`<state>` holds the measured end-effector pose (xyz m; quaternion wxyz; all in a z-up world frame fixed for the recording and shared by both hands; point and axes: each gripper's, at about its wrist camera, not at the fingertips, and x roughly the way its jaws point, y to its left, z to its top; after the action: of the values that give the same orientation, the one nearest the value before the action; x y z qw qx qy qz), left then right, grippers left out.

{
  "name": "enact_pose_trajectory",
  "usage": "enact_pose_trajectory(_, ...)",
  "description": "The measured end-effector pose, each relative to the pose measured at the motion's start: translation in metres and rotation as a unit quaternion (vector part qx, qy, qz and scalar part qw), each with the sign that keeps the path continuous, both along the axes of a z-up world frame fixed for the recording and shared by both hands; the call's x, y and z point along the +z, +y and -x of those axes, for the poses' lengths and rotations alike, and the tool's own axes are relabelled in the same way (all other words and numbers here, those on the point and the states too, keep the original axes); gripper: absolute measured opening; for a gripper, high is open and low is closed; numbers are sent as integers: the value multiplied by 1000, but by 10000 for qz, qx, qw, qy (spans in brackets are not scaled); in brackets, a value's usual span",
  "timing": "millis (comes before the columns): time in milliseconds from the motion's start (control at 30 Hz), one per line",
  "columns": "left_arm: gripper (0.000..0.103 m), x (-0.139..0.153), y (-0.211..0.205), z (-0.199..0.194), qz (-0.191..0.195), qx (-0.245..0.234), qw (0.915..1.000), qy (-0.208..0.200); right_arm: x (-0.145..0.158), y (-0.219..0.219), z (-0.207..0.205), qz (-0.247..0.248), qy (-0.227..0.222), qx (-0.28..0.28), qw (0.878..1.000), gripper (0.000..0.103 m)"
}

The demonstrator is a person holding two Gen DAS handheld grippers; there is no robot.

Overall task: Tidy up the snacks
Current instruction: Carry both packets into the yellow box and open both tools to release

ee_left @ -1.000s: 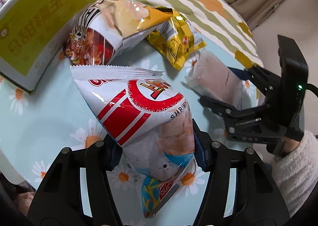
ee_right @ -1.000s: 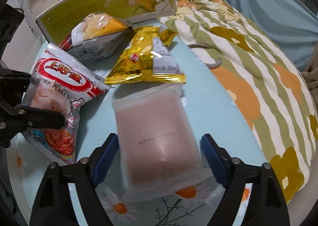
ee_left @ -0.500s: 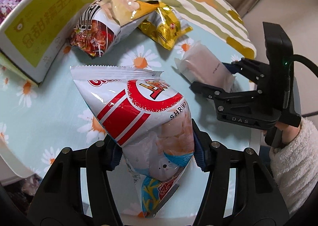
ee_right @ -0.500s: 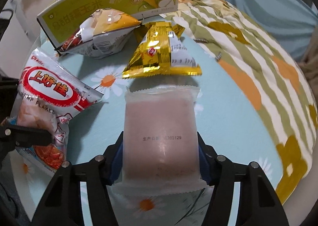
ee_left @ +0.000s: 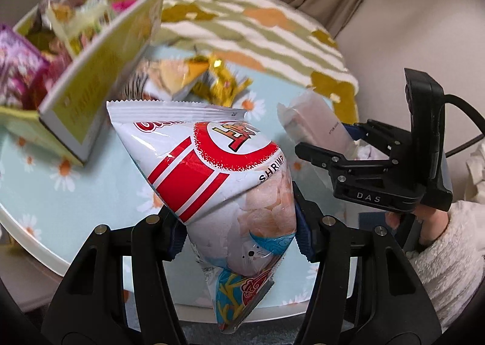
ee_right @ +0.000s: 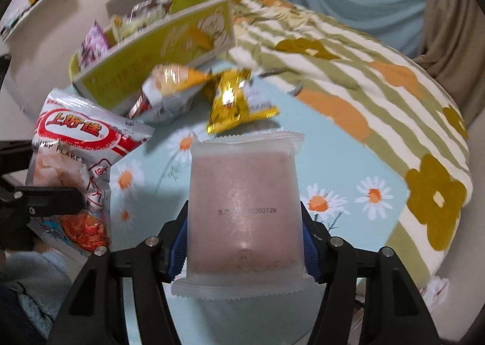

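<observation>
left wrist view: left gripper (ee_left: 239,232) is clamped on a glossy, crinkled red-and-white shrimp flakes bag (ee_left: 212,169), held clear above the daisy-print table (ee_left: 91,193). right gripper (ee_right: 244,246), its jaws just closed, pinches a frosted pink snack pack (ee_right: 244,211). a yellow cardboard box (ee_right: 157,56) holds several packets; a gold foil pouch (ee_right: 232,102) and an orange bag (ee_right: 169,87) lie beside it. the table's round white rim lies near below.

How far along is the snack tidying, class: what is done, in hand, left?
Done: several packets already sit in the yellow box. In hand: the left gripper is shut on the shrimp bag, the right gripper on the pink packet. Left: the gold packet and the orange-white bag lie on the table.
</observation>
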<state>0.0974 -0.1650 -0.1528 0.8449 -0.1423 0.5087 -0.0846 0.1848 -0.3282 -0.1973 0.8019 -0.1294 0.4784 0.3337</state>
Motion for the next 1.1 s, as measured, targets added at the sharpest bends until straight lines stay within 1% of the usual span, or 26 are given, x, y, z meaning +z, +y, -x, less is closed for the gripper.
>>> enact_pose_trajectory(100, 57, 19, 8, -1, 149, 21, 9998, -144, 20, 0, 0, -119, -90, -183, 9997, 58)
enact_pose_trajectory(200, 57, 44, 22, 0, 134, 61, 9990, -430, 42, 4, -5, -303, -124, -310, 9990, 58)
enact_pose_trajectory(300, 57, 62, 39, -1, 126, 179, 9980, -600, 64, 16, -6, -374, -355, -322, 9982, 58)
enact_pose_trajectory(367, 57, 73, 57, -4, 167, 291, 9968, -721, 77, 25, -7, -475, -458, -338, 9973, 58)
enact_pose_trajectory(467, 57, 89, 83, -9, 82, 407, 9948, -928, 90, 44, -9, -571, -559, -379, 9961, 58)
enact_pose_trajectory(600, 57, 103, 129, -18, -30, 512, 9936, -1005, 106, 75, -14, -699, -664, -457, 9943, 58)
enact_pose_trajectory(733, 57, 106, 181, -34, -191, 606, 9933, -965, 120, 116, -20, -841, -713, -591, 9921, 58)
enact_pose_trajectory(900, 57, 103, 243, -63, -393, 655, 9930, -906, 129, 160, -26, -969, -710, -738, 9900, 58)
enact_pose_trajectory(1033, 57, 97, 275, -94, -468, 481, 9945, -806, 132, 193, -34, -1047, -656, -916, 9881, 58)
enact_pose_trajectory(1100, 57, 97, 283, -110, -461, 347, 9953, -775, 131, 204, -40, -1081, -605, -1012, 9871, 58)
